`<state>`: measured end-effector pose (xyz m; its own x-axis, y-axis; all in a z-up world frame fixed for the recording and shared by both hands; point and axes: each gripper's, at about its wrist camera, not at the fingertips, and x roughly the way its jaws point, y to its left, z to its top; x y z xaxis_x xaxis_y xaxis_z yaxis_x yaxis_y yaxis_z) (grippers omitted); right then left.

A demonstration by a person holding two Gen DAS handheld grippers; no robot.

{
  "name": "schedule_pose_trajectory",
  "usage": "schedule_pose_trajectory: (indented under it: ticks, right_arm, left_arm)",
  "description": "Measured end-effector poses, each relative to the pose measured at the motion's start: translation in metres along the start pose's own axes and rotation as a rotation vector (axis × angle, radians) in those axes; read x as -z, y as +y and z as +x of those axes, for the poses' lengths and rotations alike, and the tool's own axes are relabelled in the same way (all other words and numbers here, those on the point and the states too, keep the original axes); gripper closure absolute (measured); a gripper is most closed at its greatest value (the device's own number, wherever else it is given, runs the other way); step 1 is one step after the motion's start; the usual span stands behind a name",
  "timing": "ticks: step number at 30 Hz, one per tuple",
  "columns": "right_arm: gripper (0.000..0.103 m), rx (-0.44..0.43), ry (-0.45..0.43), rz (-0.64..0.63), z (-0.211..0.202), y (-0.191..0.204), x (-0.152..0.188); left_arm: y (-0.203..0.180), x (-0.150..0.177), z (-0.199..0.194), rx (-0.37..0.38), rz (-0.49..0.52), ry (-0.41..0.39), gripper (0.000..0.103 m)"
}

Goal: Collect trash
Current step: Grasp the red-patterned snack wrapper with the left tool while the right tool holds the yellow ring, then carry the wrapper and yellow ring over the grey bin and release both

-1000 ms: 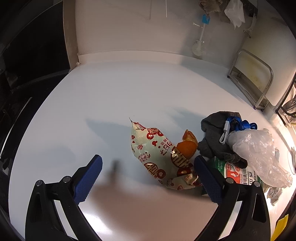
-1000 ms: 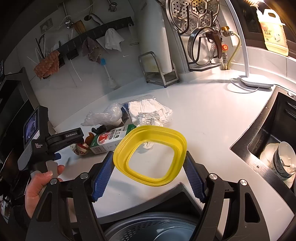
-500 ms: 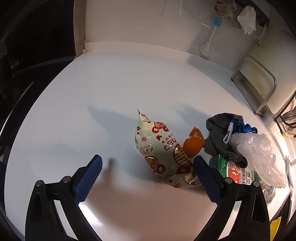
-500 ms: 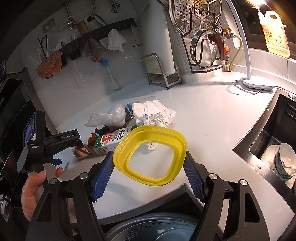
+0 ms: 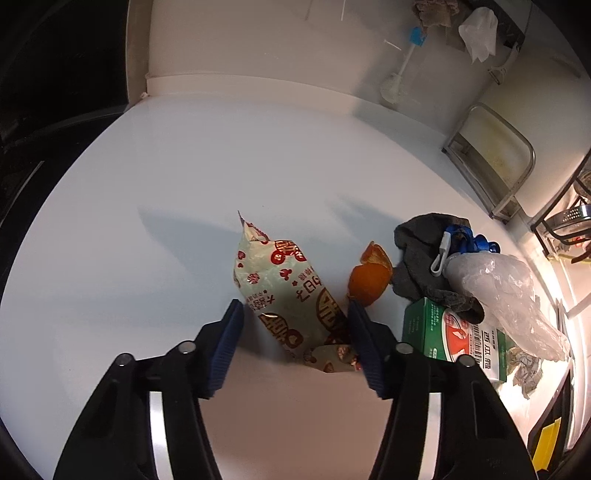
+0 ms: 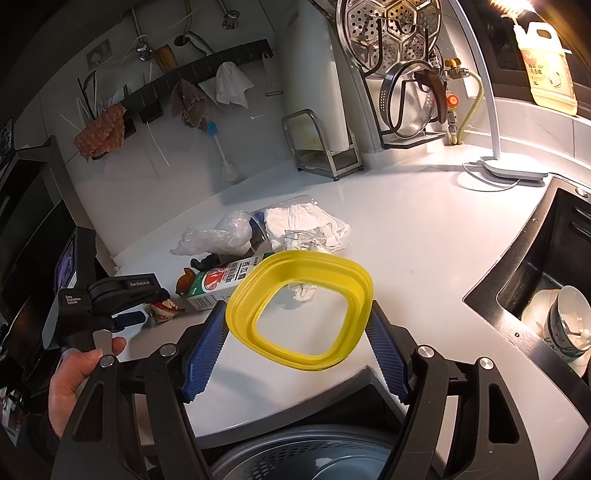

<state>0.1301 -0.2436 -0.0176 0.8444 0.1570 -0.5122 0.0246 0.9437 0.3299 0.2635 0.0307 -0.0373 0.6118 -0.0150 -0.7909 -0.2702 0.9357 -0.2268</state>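
The left gripper (image 5: 293, 321) straddles the printed snack wrapper (image 5: 288, 291) on the white counter (image 5: 184, 184), its 2 fingers partly spread and barely touching it. Just right of the wrapper lies orange peel (image 5: 369, 278), then a green carton (image 5: 454, 332). The right gripper (image 6: 295, 334) clamps a yellow ring (image 6: 301, 306) above the grey bin (image 6: 306, 458).

Warm lamp (image 6: 513, 7) glare upper right; sharp frames, dark fisheye-bent edges, soft counter (image 5: 221, 155) shadows.
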Motion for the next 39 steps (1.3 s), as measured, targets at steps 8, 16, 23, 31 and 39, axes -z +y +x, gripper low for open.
schedule_pose_trajectory:
  ticks: [8,16,23,31,39]
  right_arm:
    - [0.032,-0.001,-0.002,-0.003,-0.001,0.001,-0.001]
    - [0.032,-0.001,-0.001,-0.013,-0.004,0.007,0.002]
    - [0.032,-0.003,-0.012,-0.027,-0.013,0.015,0.002]
    - [0.032,-0.003,-0.013,-0.029,-0.020,0.020,0.004]
    - [0.032,0.006,-0.007,-0.029,-0.030,0.021,0.009]
  left_arm:
    - [-0.008,0.004,-0.013,0.058,0.108,-0.036,0.091]
    - [-0.004,0.009,-0.027,0.081,0.152,-0.065,0.096]
    - [-0.002,0.009,-0.048,0.101,0.170,-0.100,0.097]
    - [-0.004,0.019,-0.069,0.119,0.216,-0.115,0.099]
    - [-0.007,0.036,-0.075,0.129,0.245,-0.093,0.099]
